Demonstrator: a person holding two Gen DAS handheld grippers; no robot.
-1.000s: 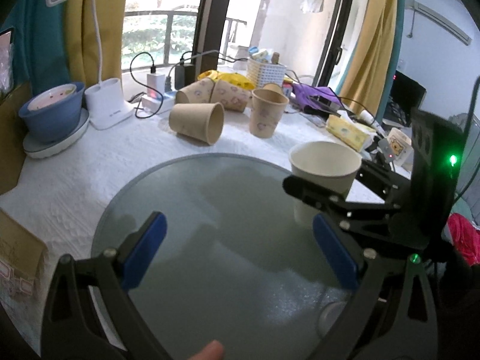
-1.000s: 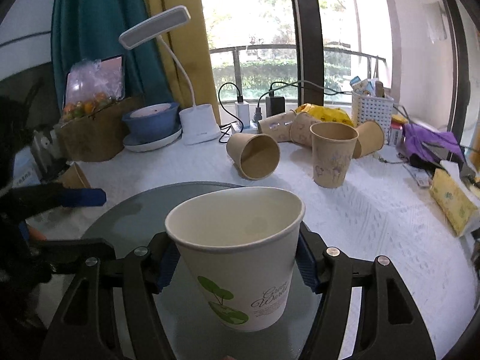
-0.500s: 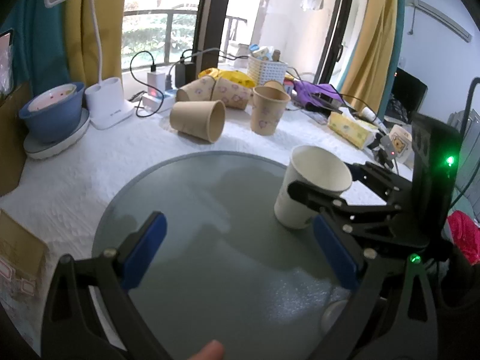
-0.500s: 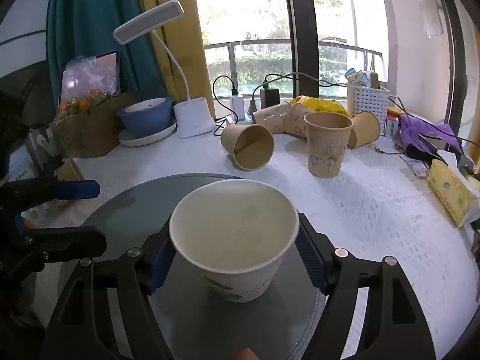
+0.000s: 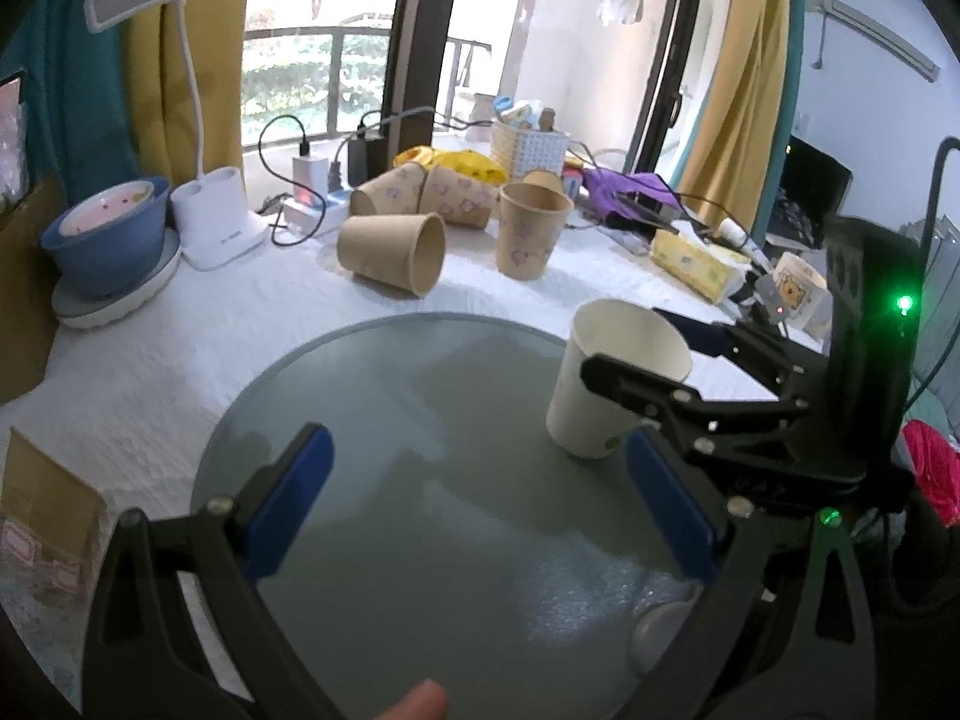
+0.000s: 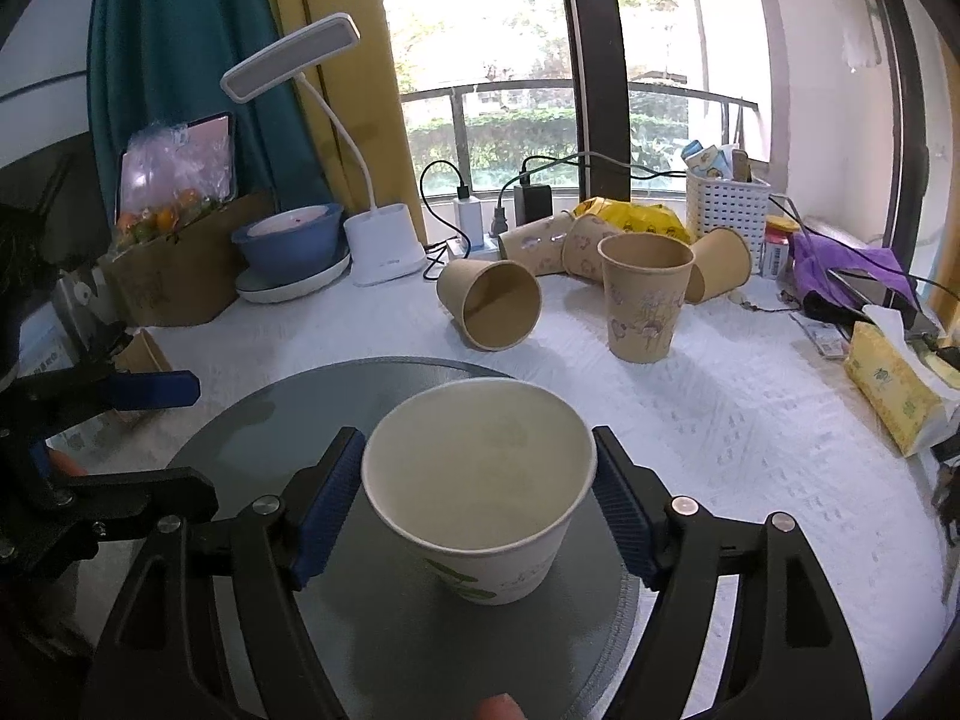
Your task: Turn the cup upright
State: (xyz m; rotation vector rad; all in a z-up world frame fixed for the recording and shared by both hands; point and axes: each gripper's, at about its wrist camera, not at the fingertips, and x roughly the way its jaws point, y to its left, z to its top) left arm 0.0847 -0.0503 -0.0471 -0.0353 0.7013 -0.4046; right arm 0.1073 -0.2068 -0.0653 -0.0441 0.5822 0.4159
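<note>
The white cup (image 6: 477,489) stands mouth up on the grey disc (image 6: 288,414), its base on the glass toward the disc's right side in the left wrist view (image 5: 612,387). The right gripper (image 6: 477,504) brackets the cup, one blue pad (image 6: 327,498) on each flank just below the rim; the pads sit against or just beside the wall, and whether they still press on it cannot be told. The cup leans slightly in the left wrist view, though lens distortion may account for that. A green leaf print shows low on its side. The left gripper (image 5: 480,510) hovers over the near part of the disc with its fingers (image 5: 288,504) spread wide and nothing between them, well apart from the cup. The disc lies on a white cloth (image 6: 750,420). Behind it, a brown cup (image 6: 645,300) stands upright; another brown cup (image 6: 489,312) lies on its side just to its left, mouth toward the camera, and more lie tipped behind them. Farther back are a white lamp (image 6: 378,240), a blue bowl (image 6: 288,240) on a plate, a white basket (image 6: 726,210), and at right a yellow tissue pack (image 6: 894,387).
</note>
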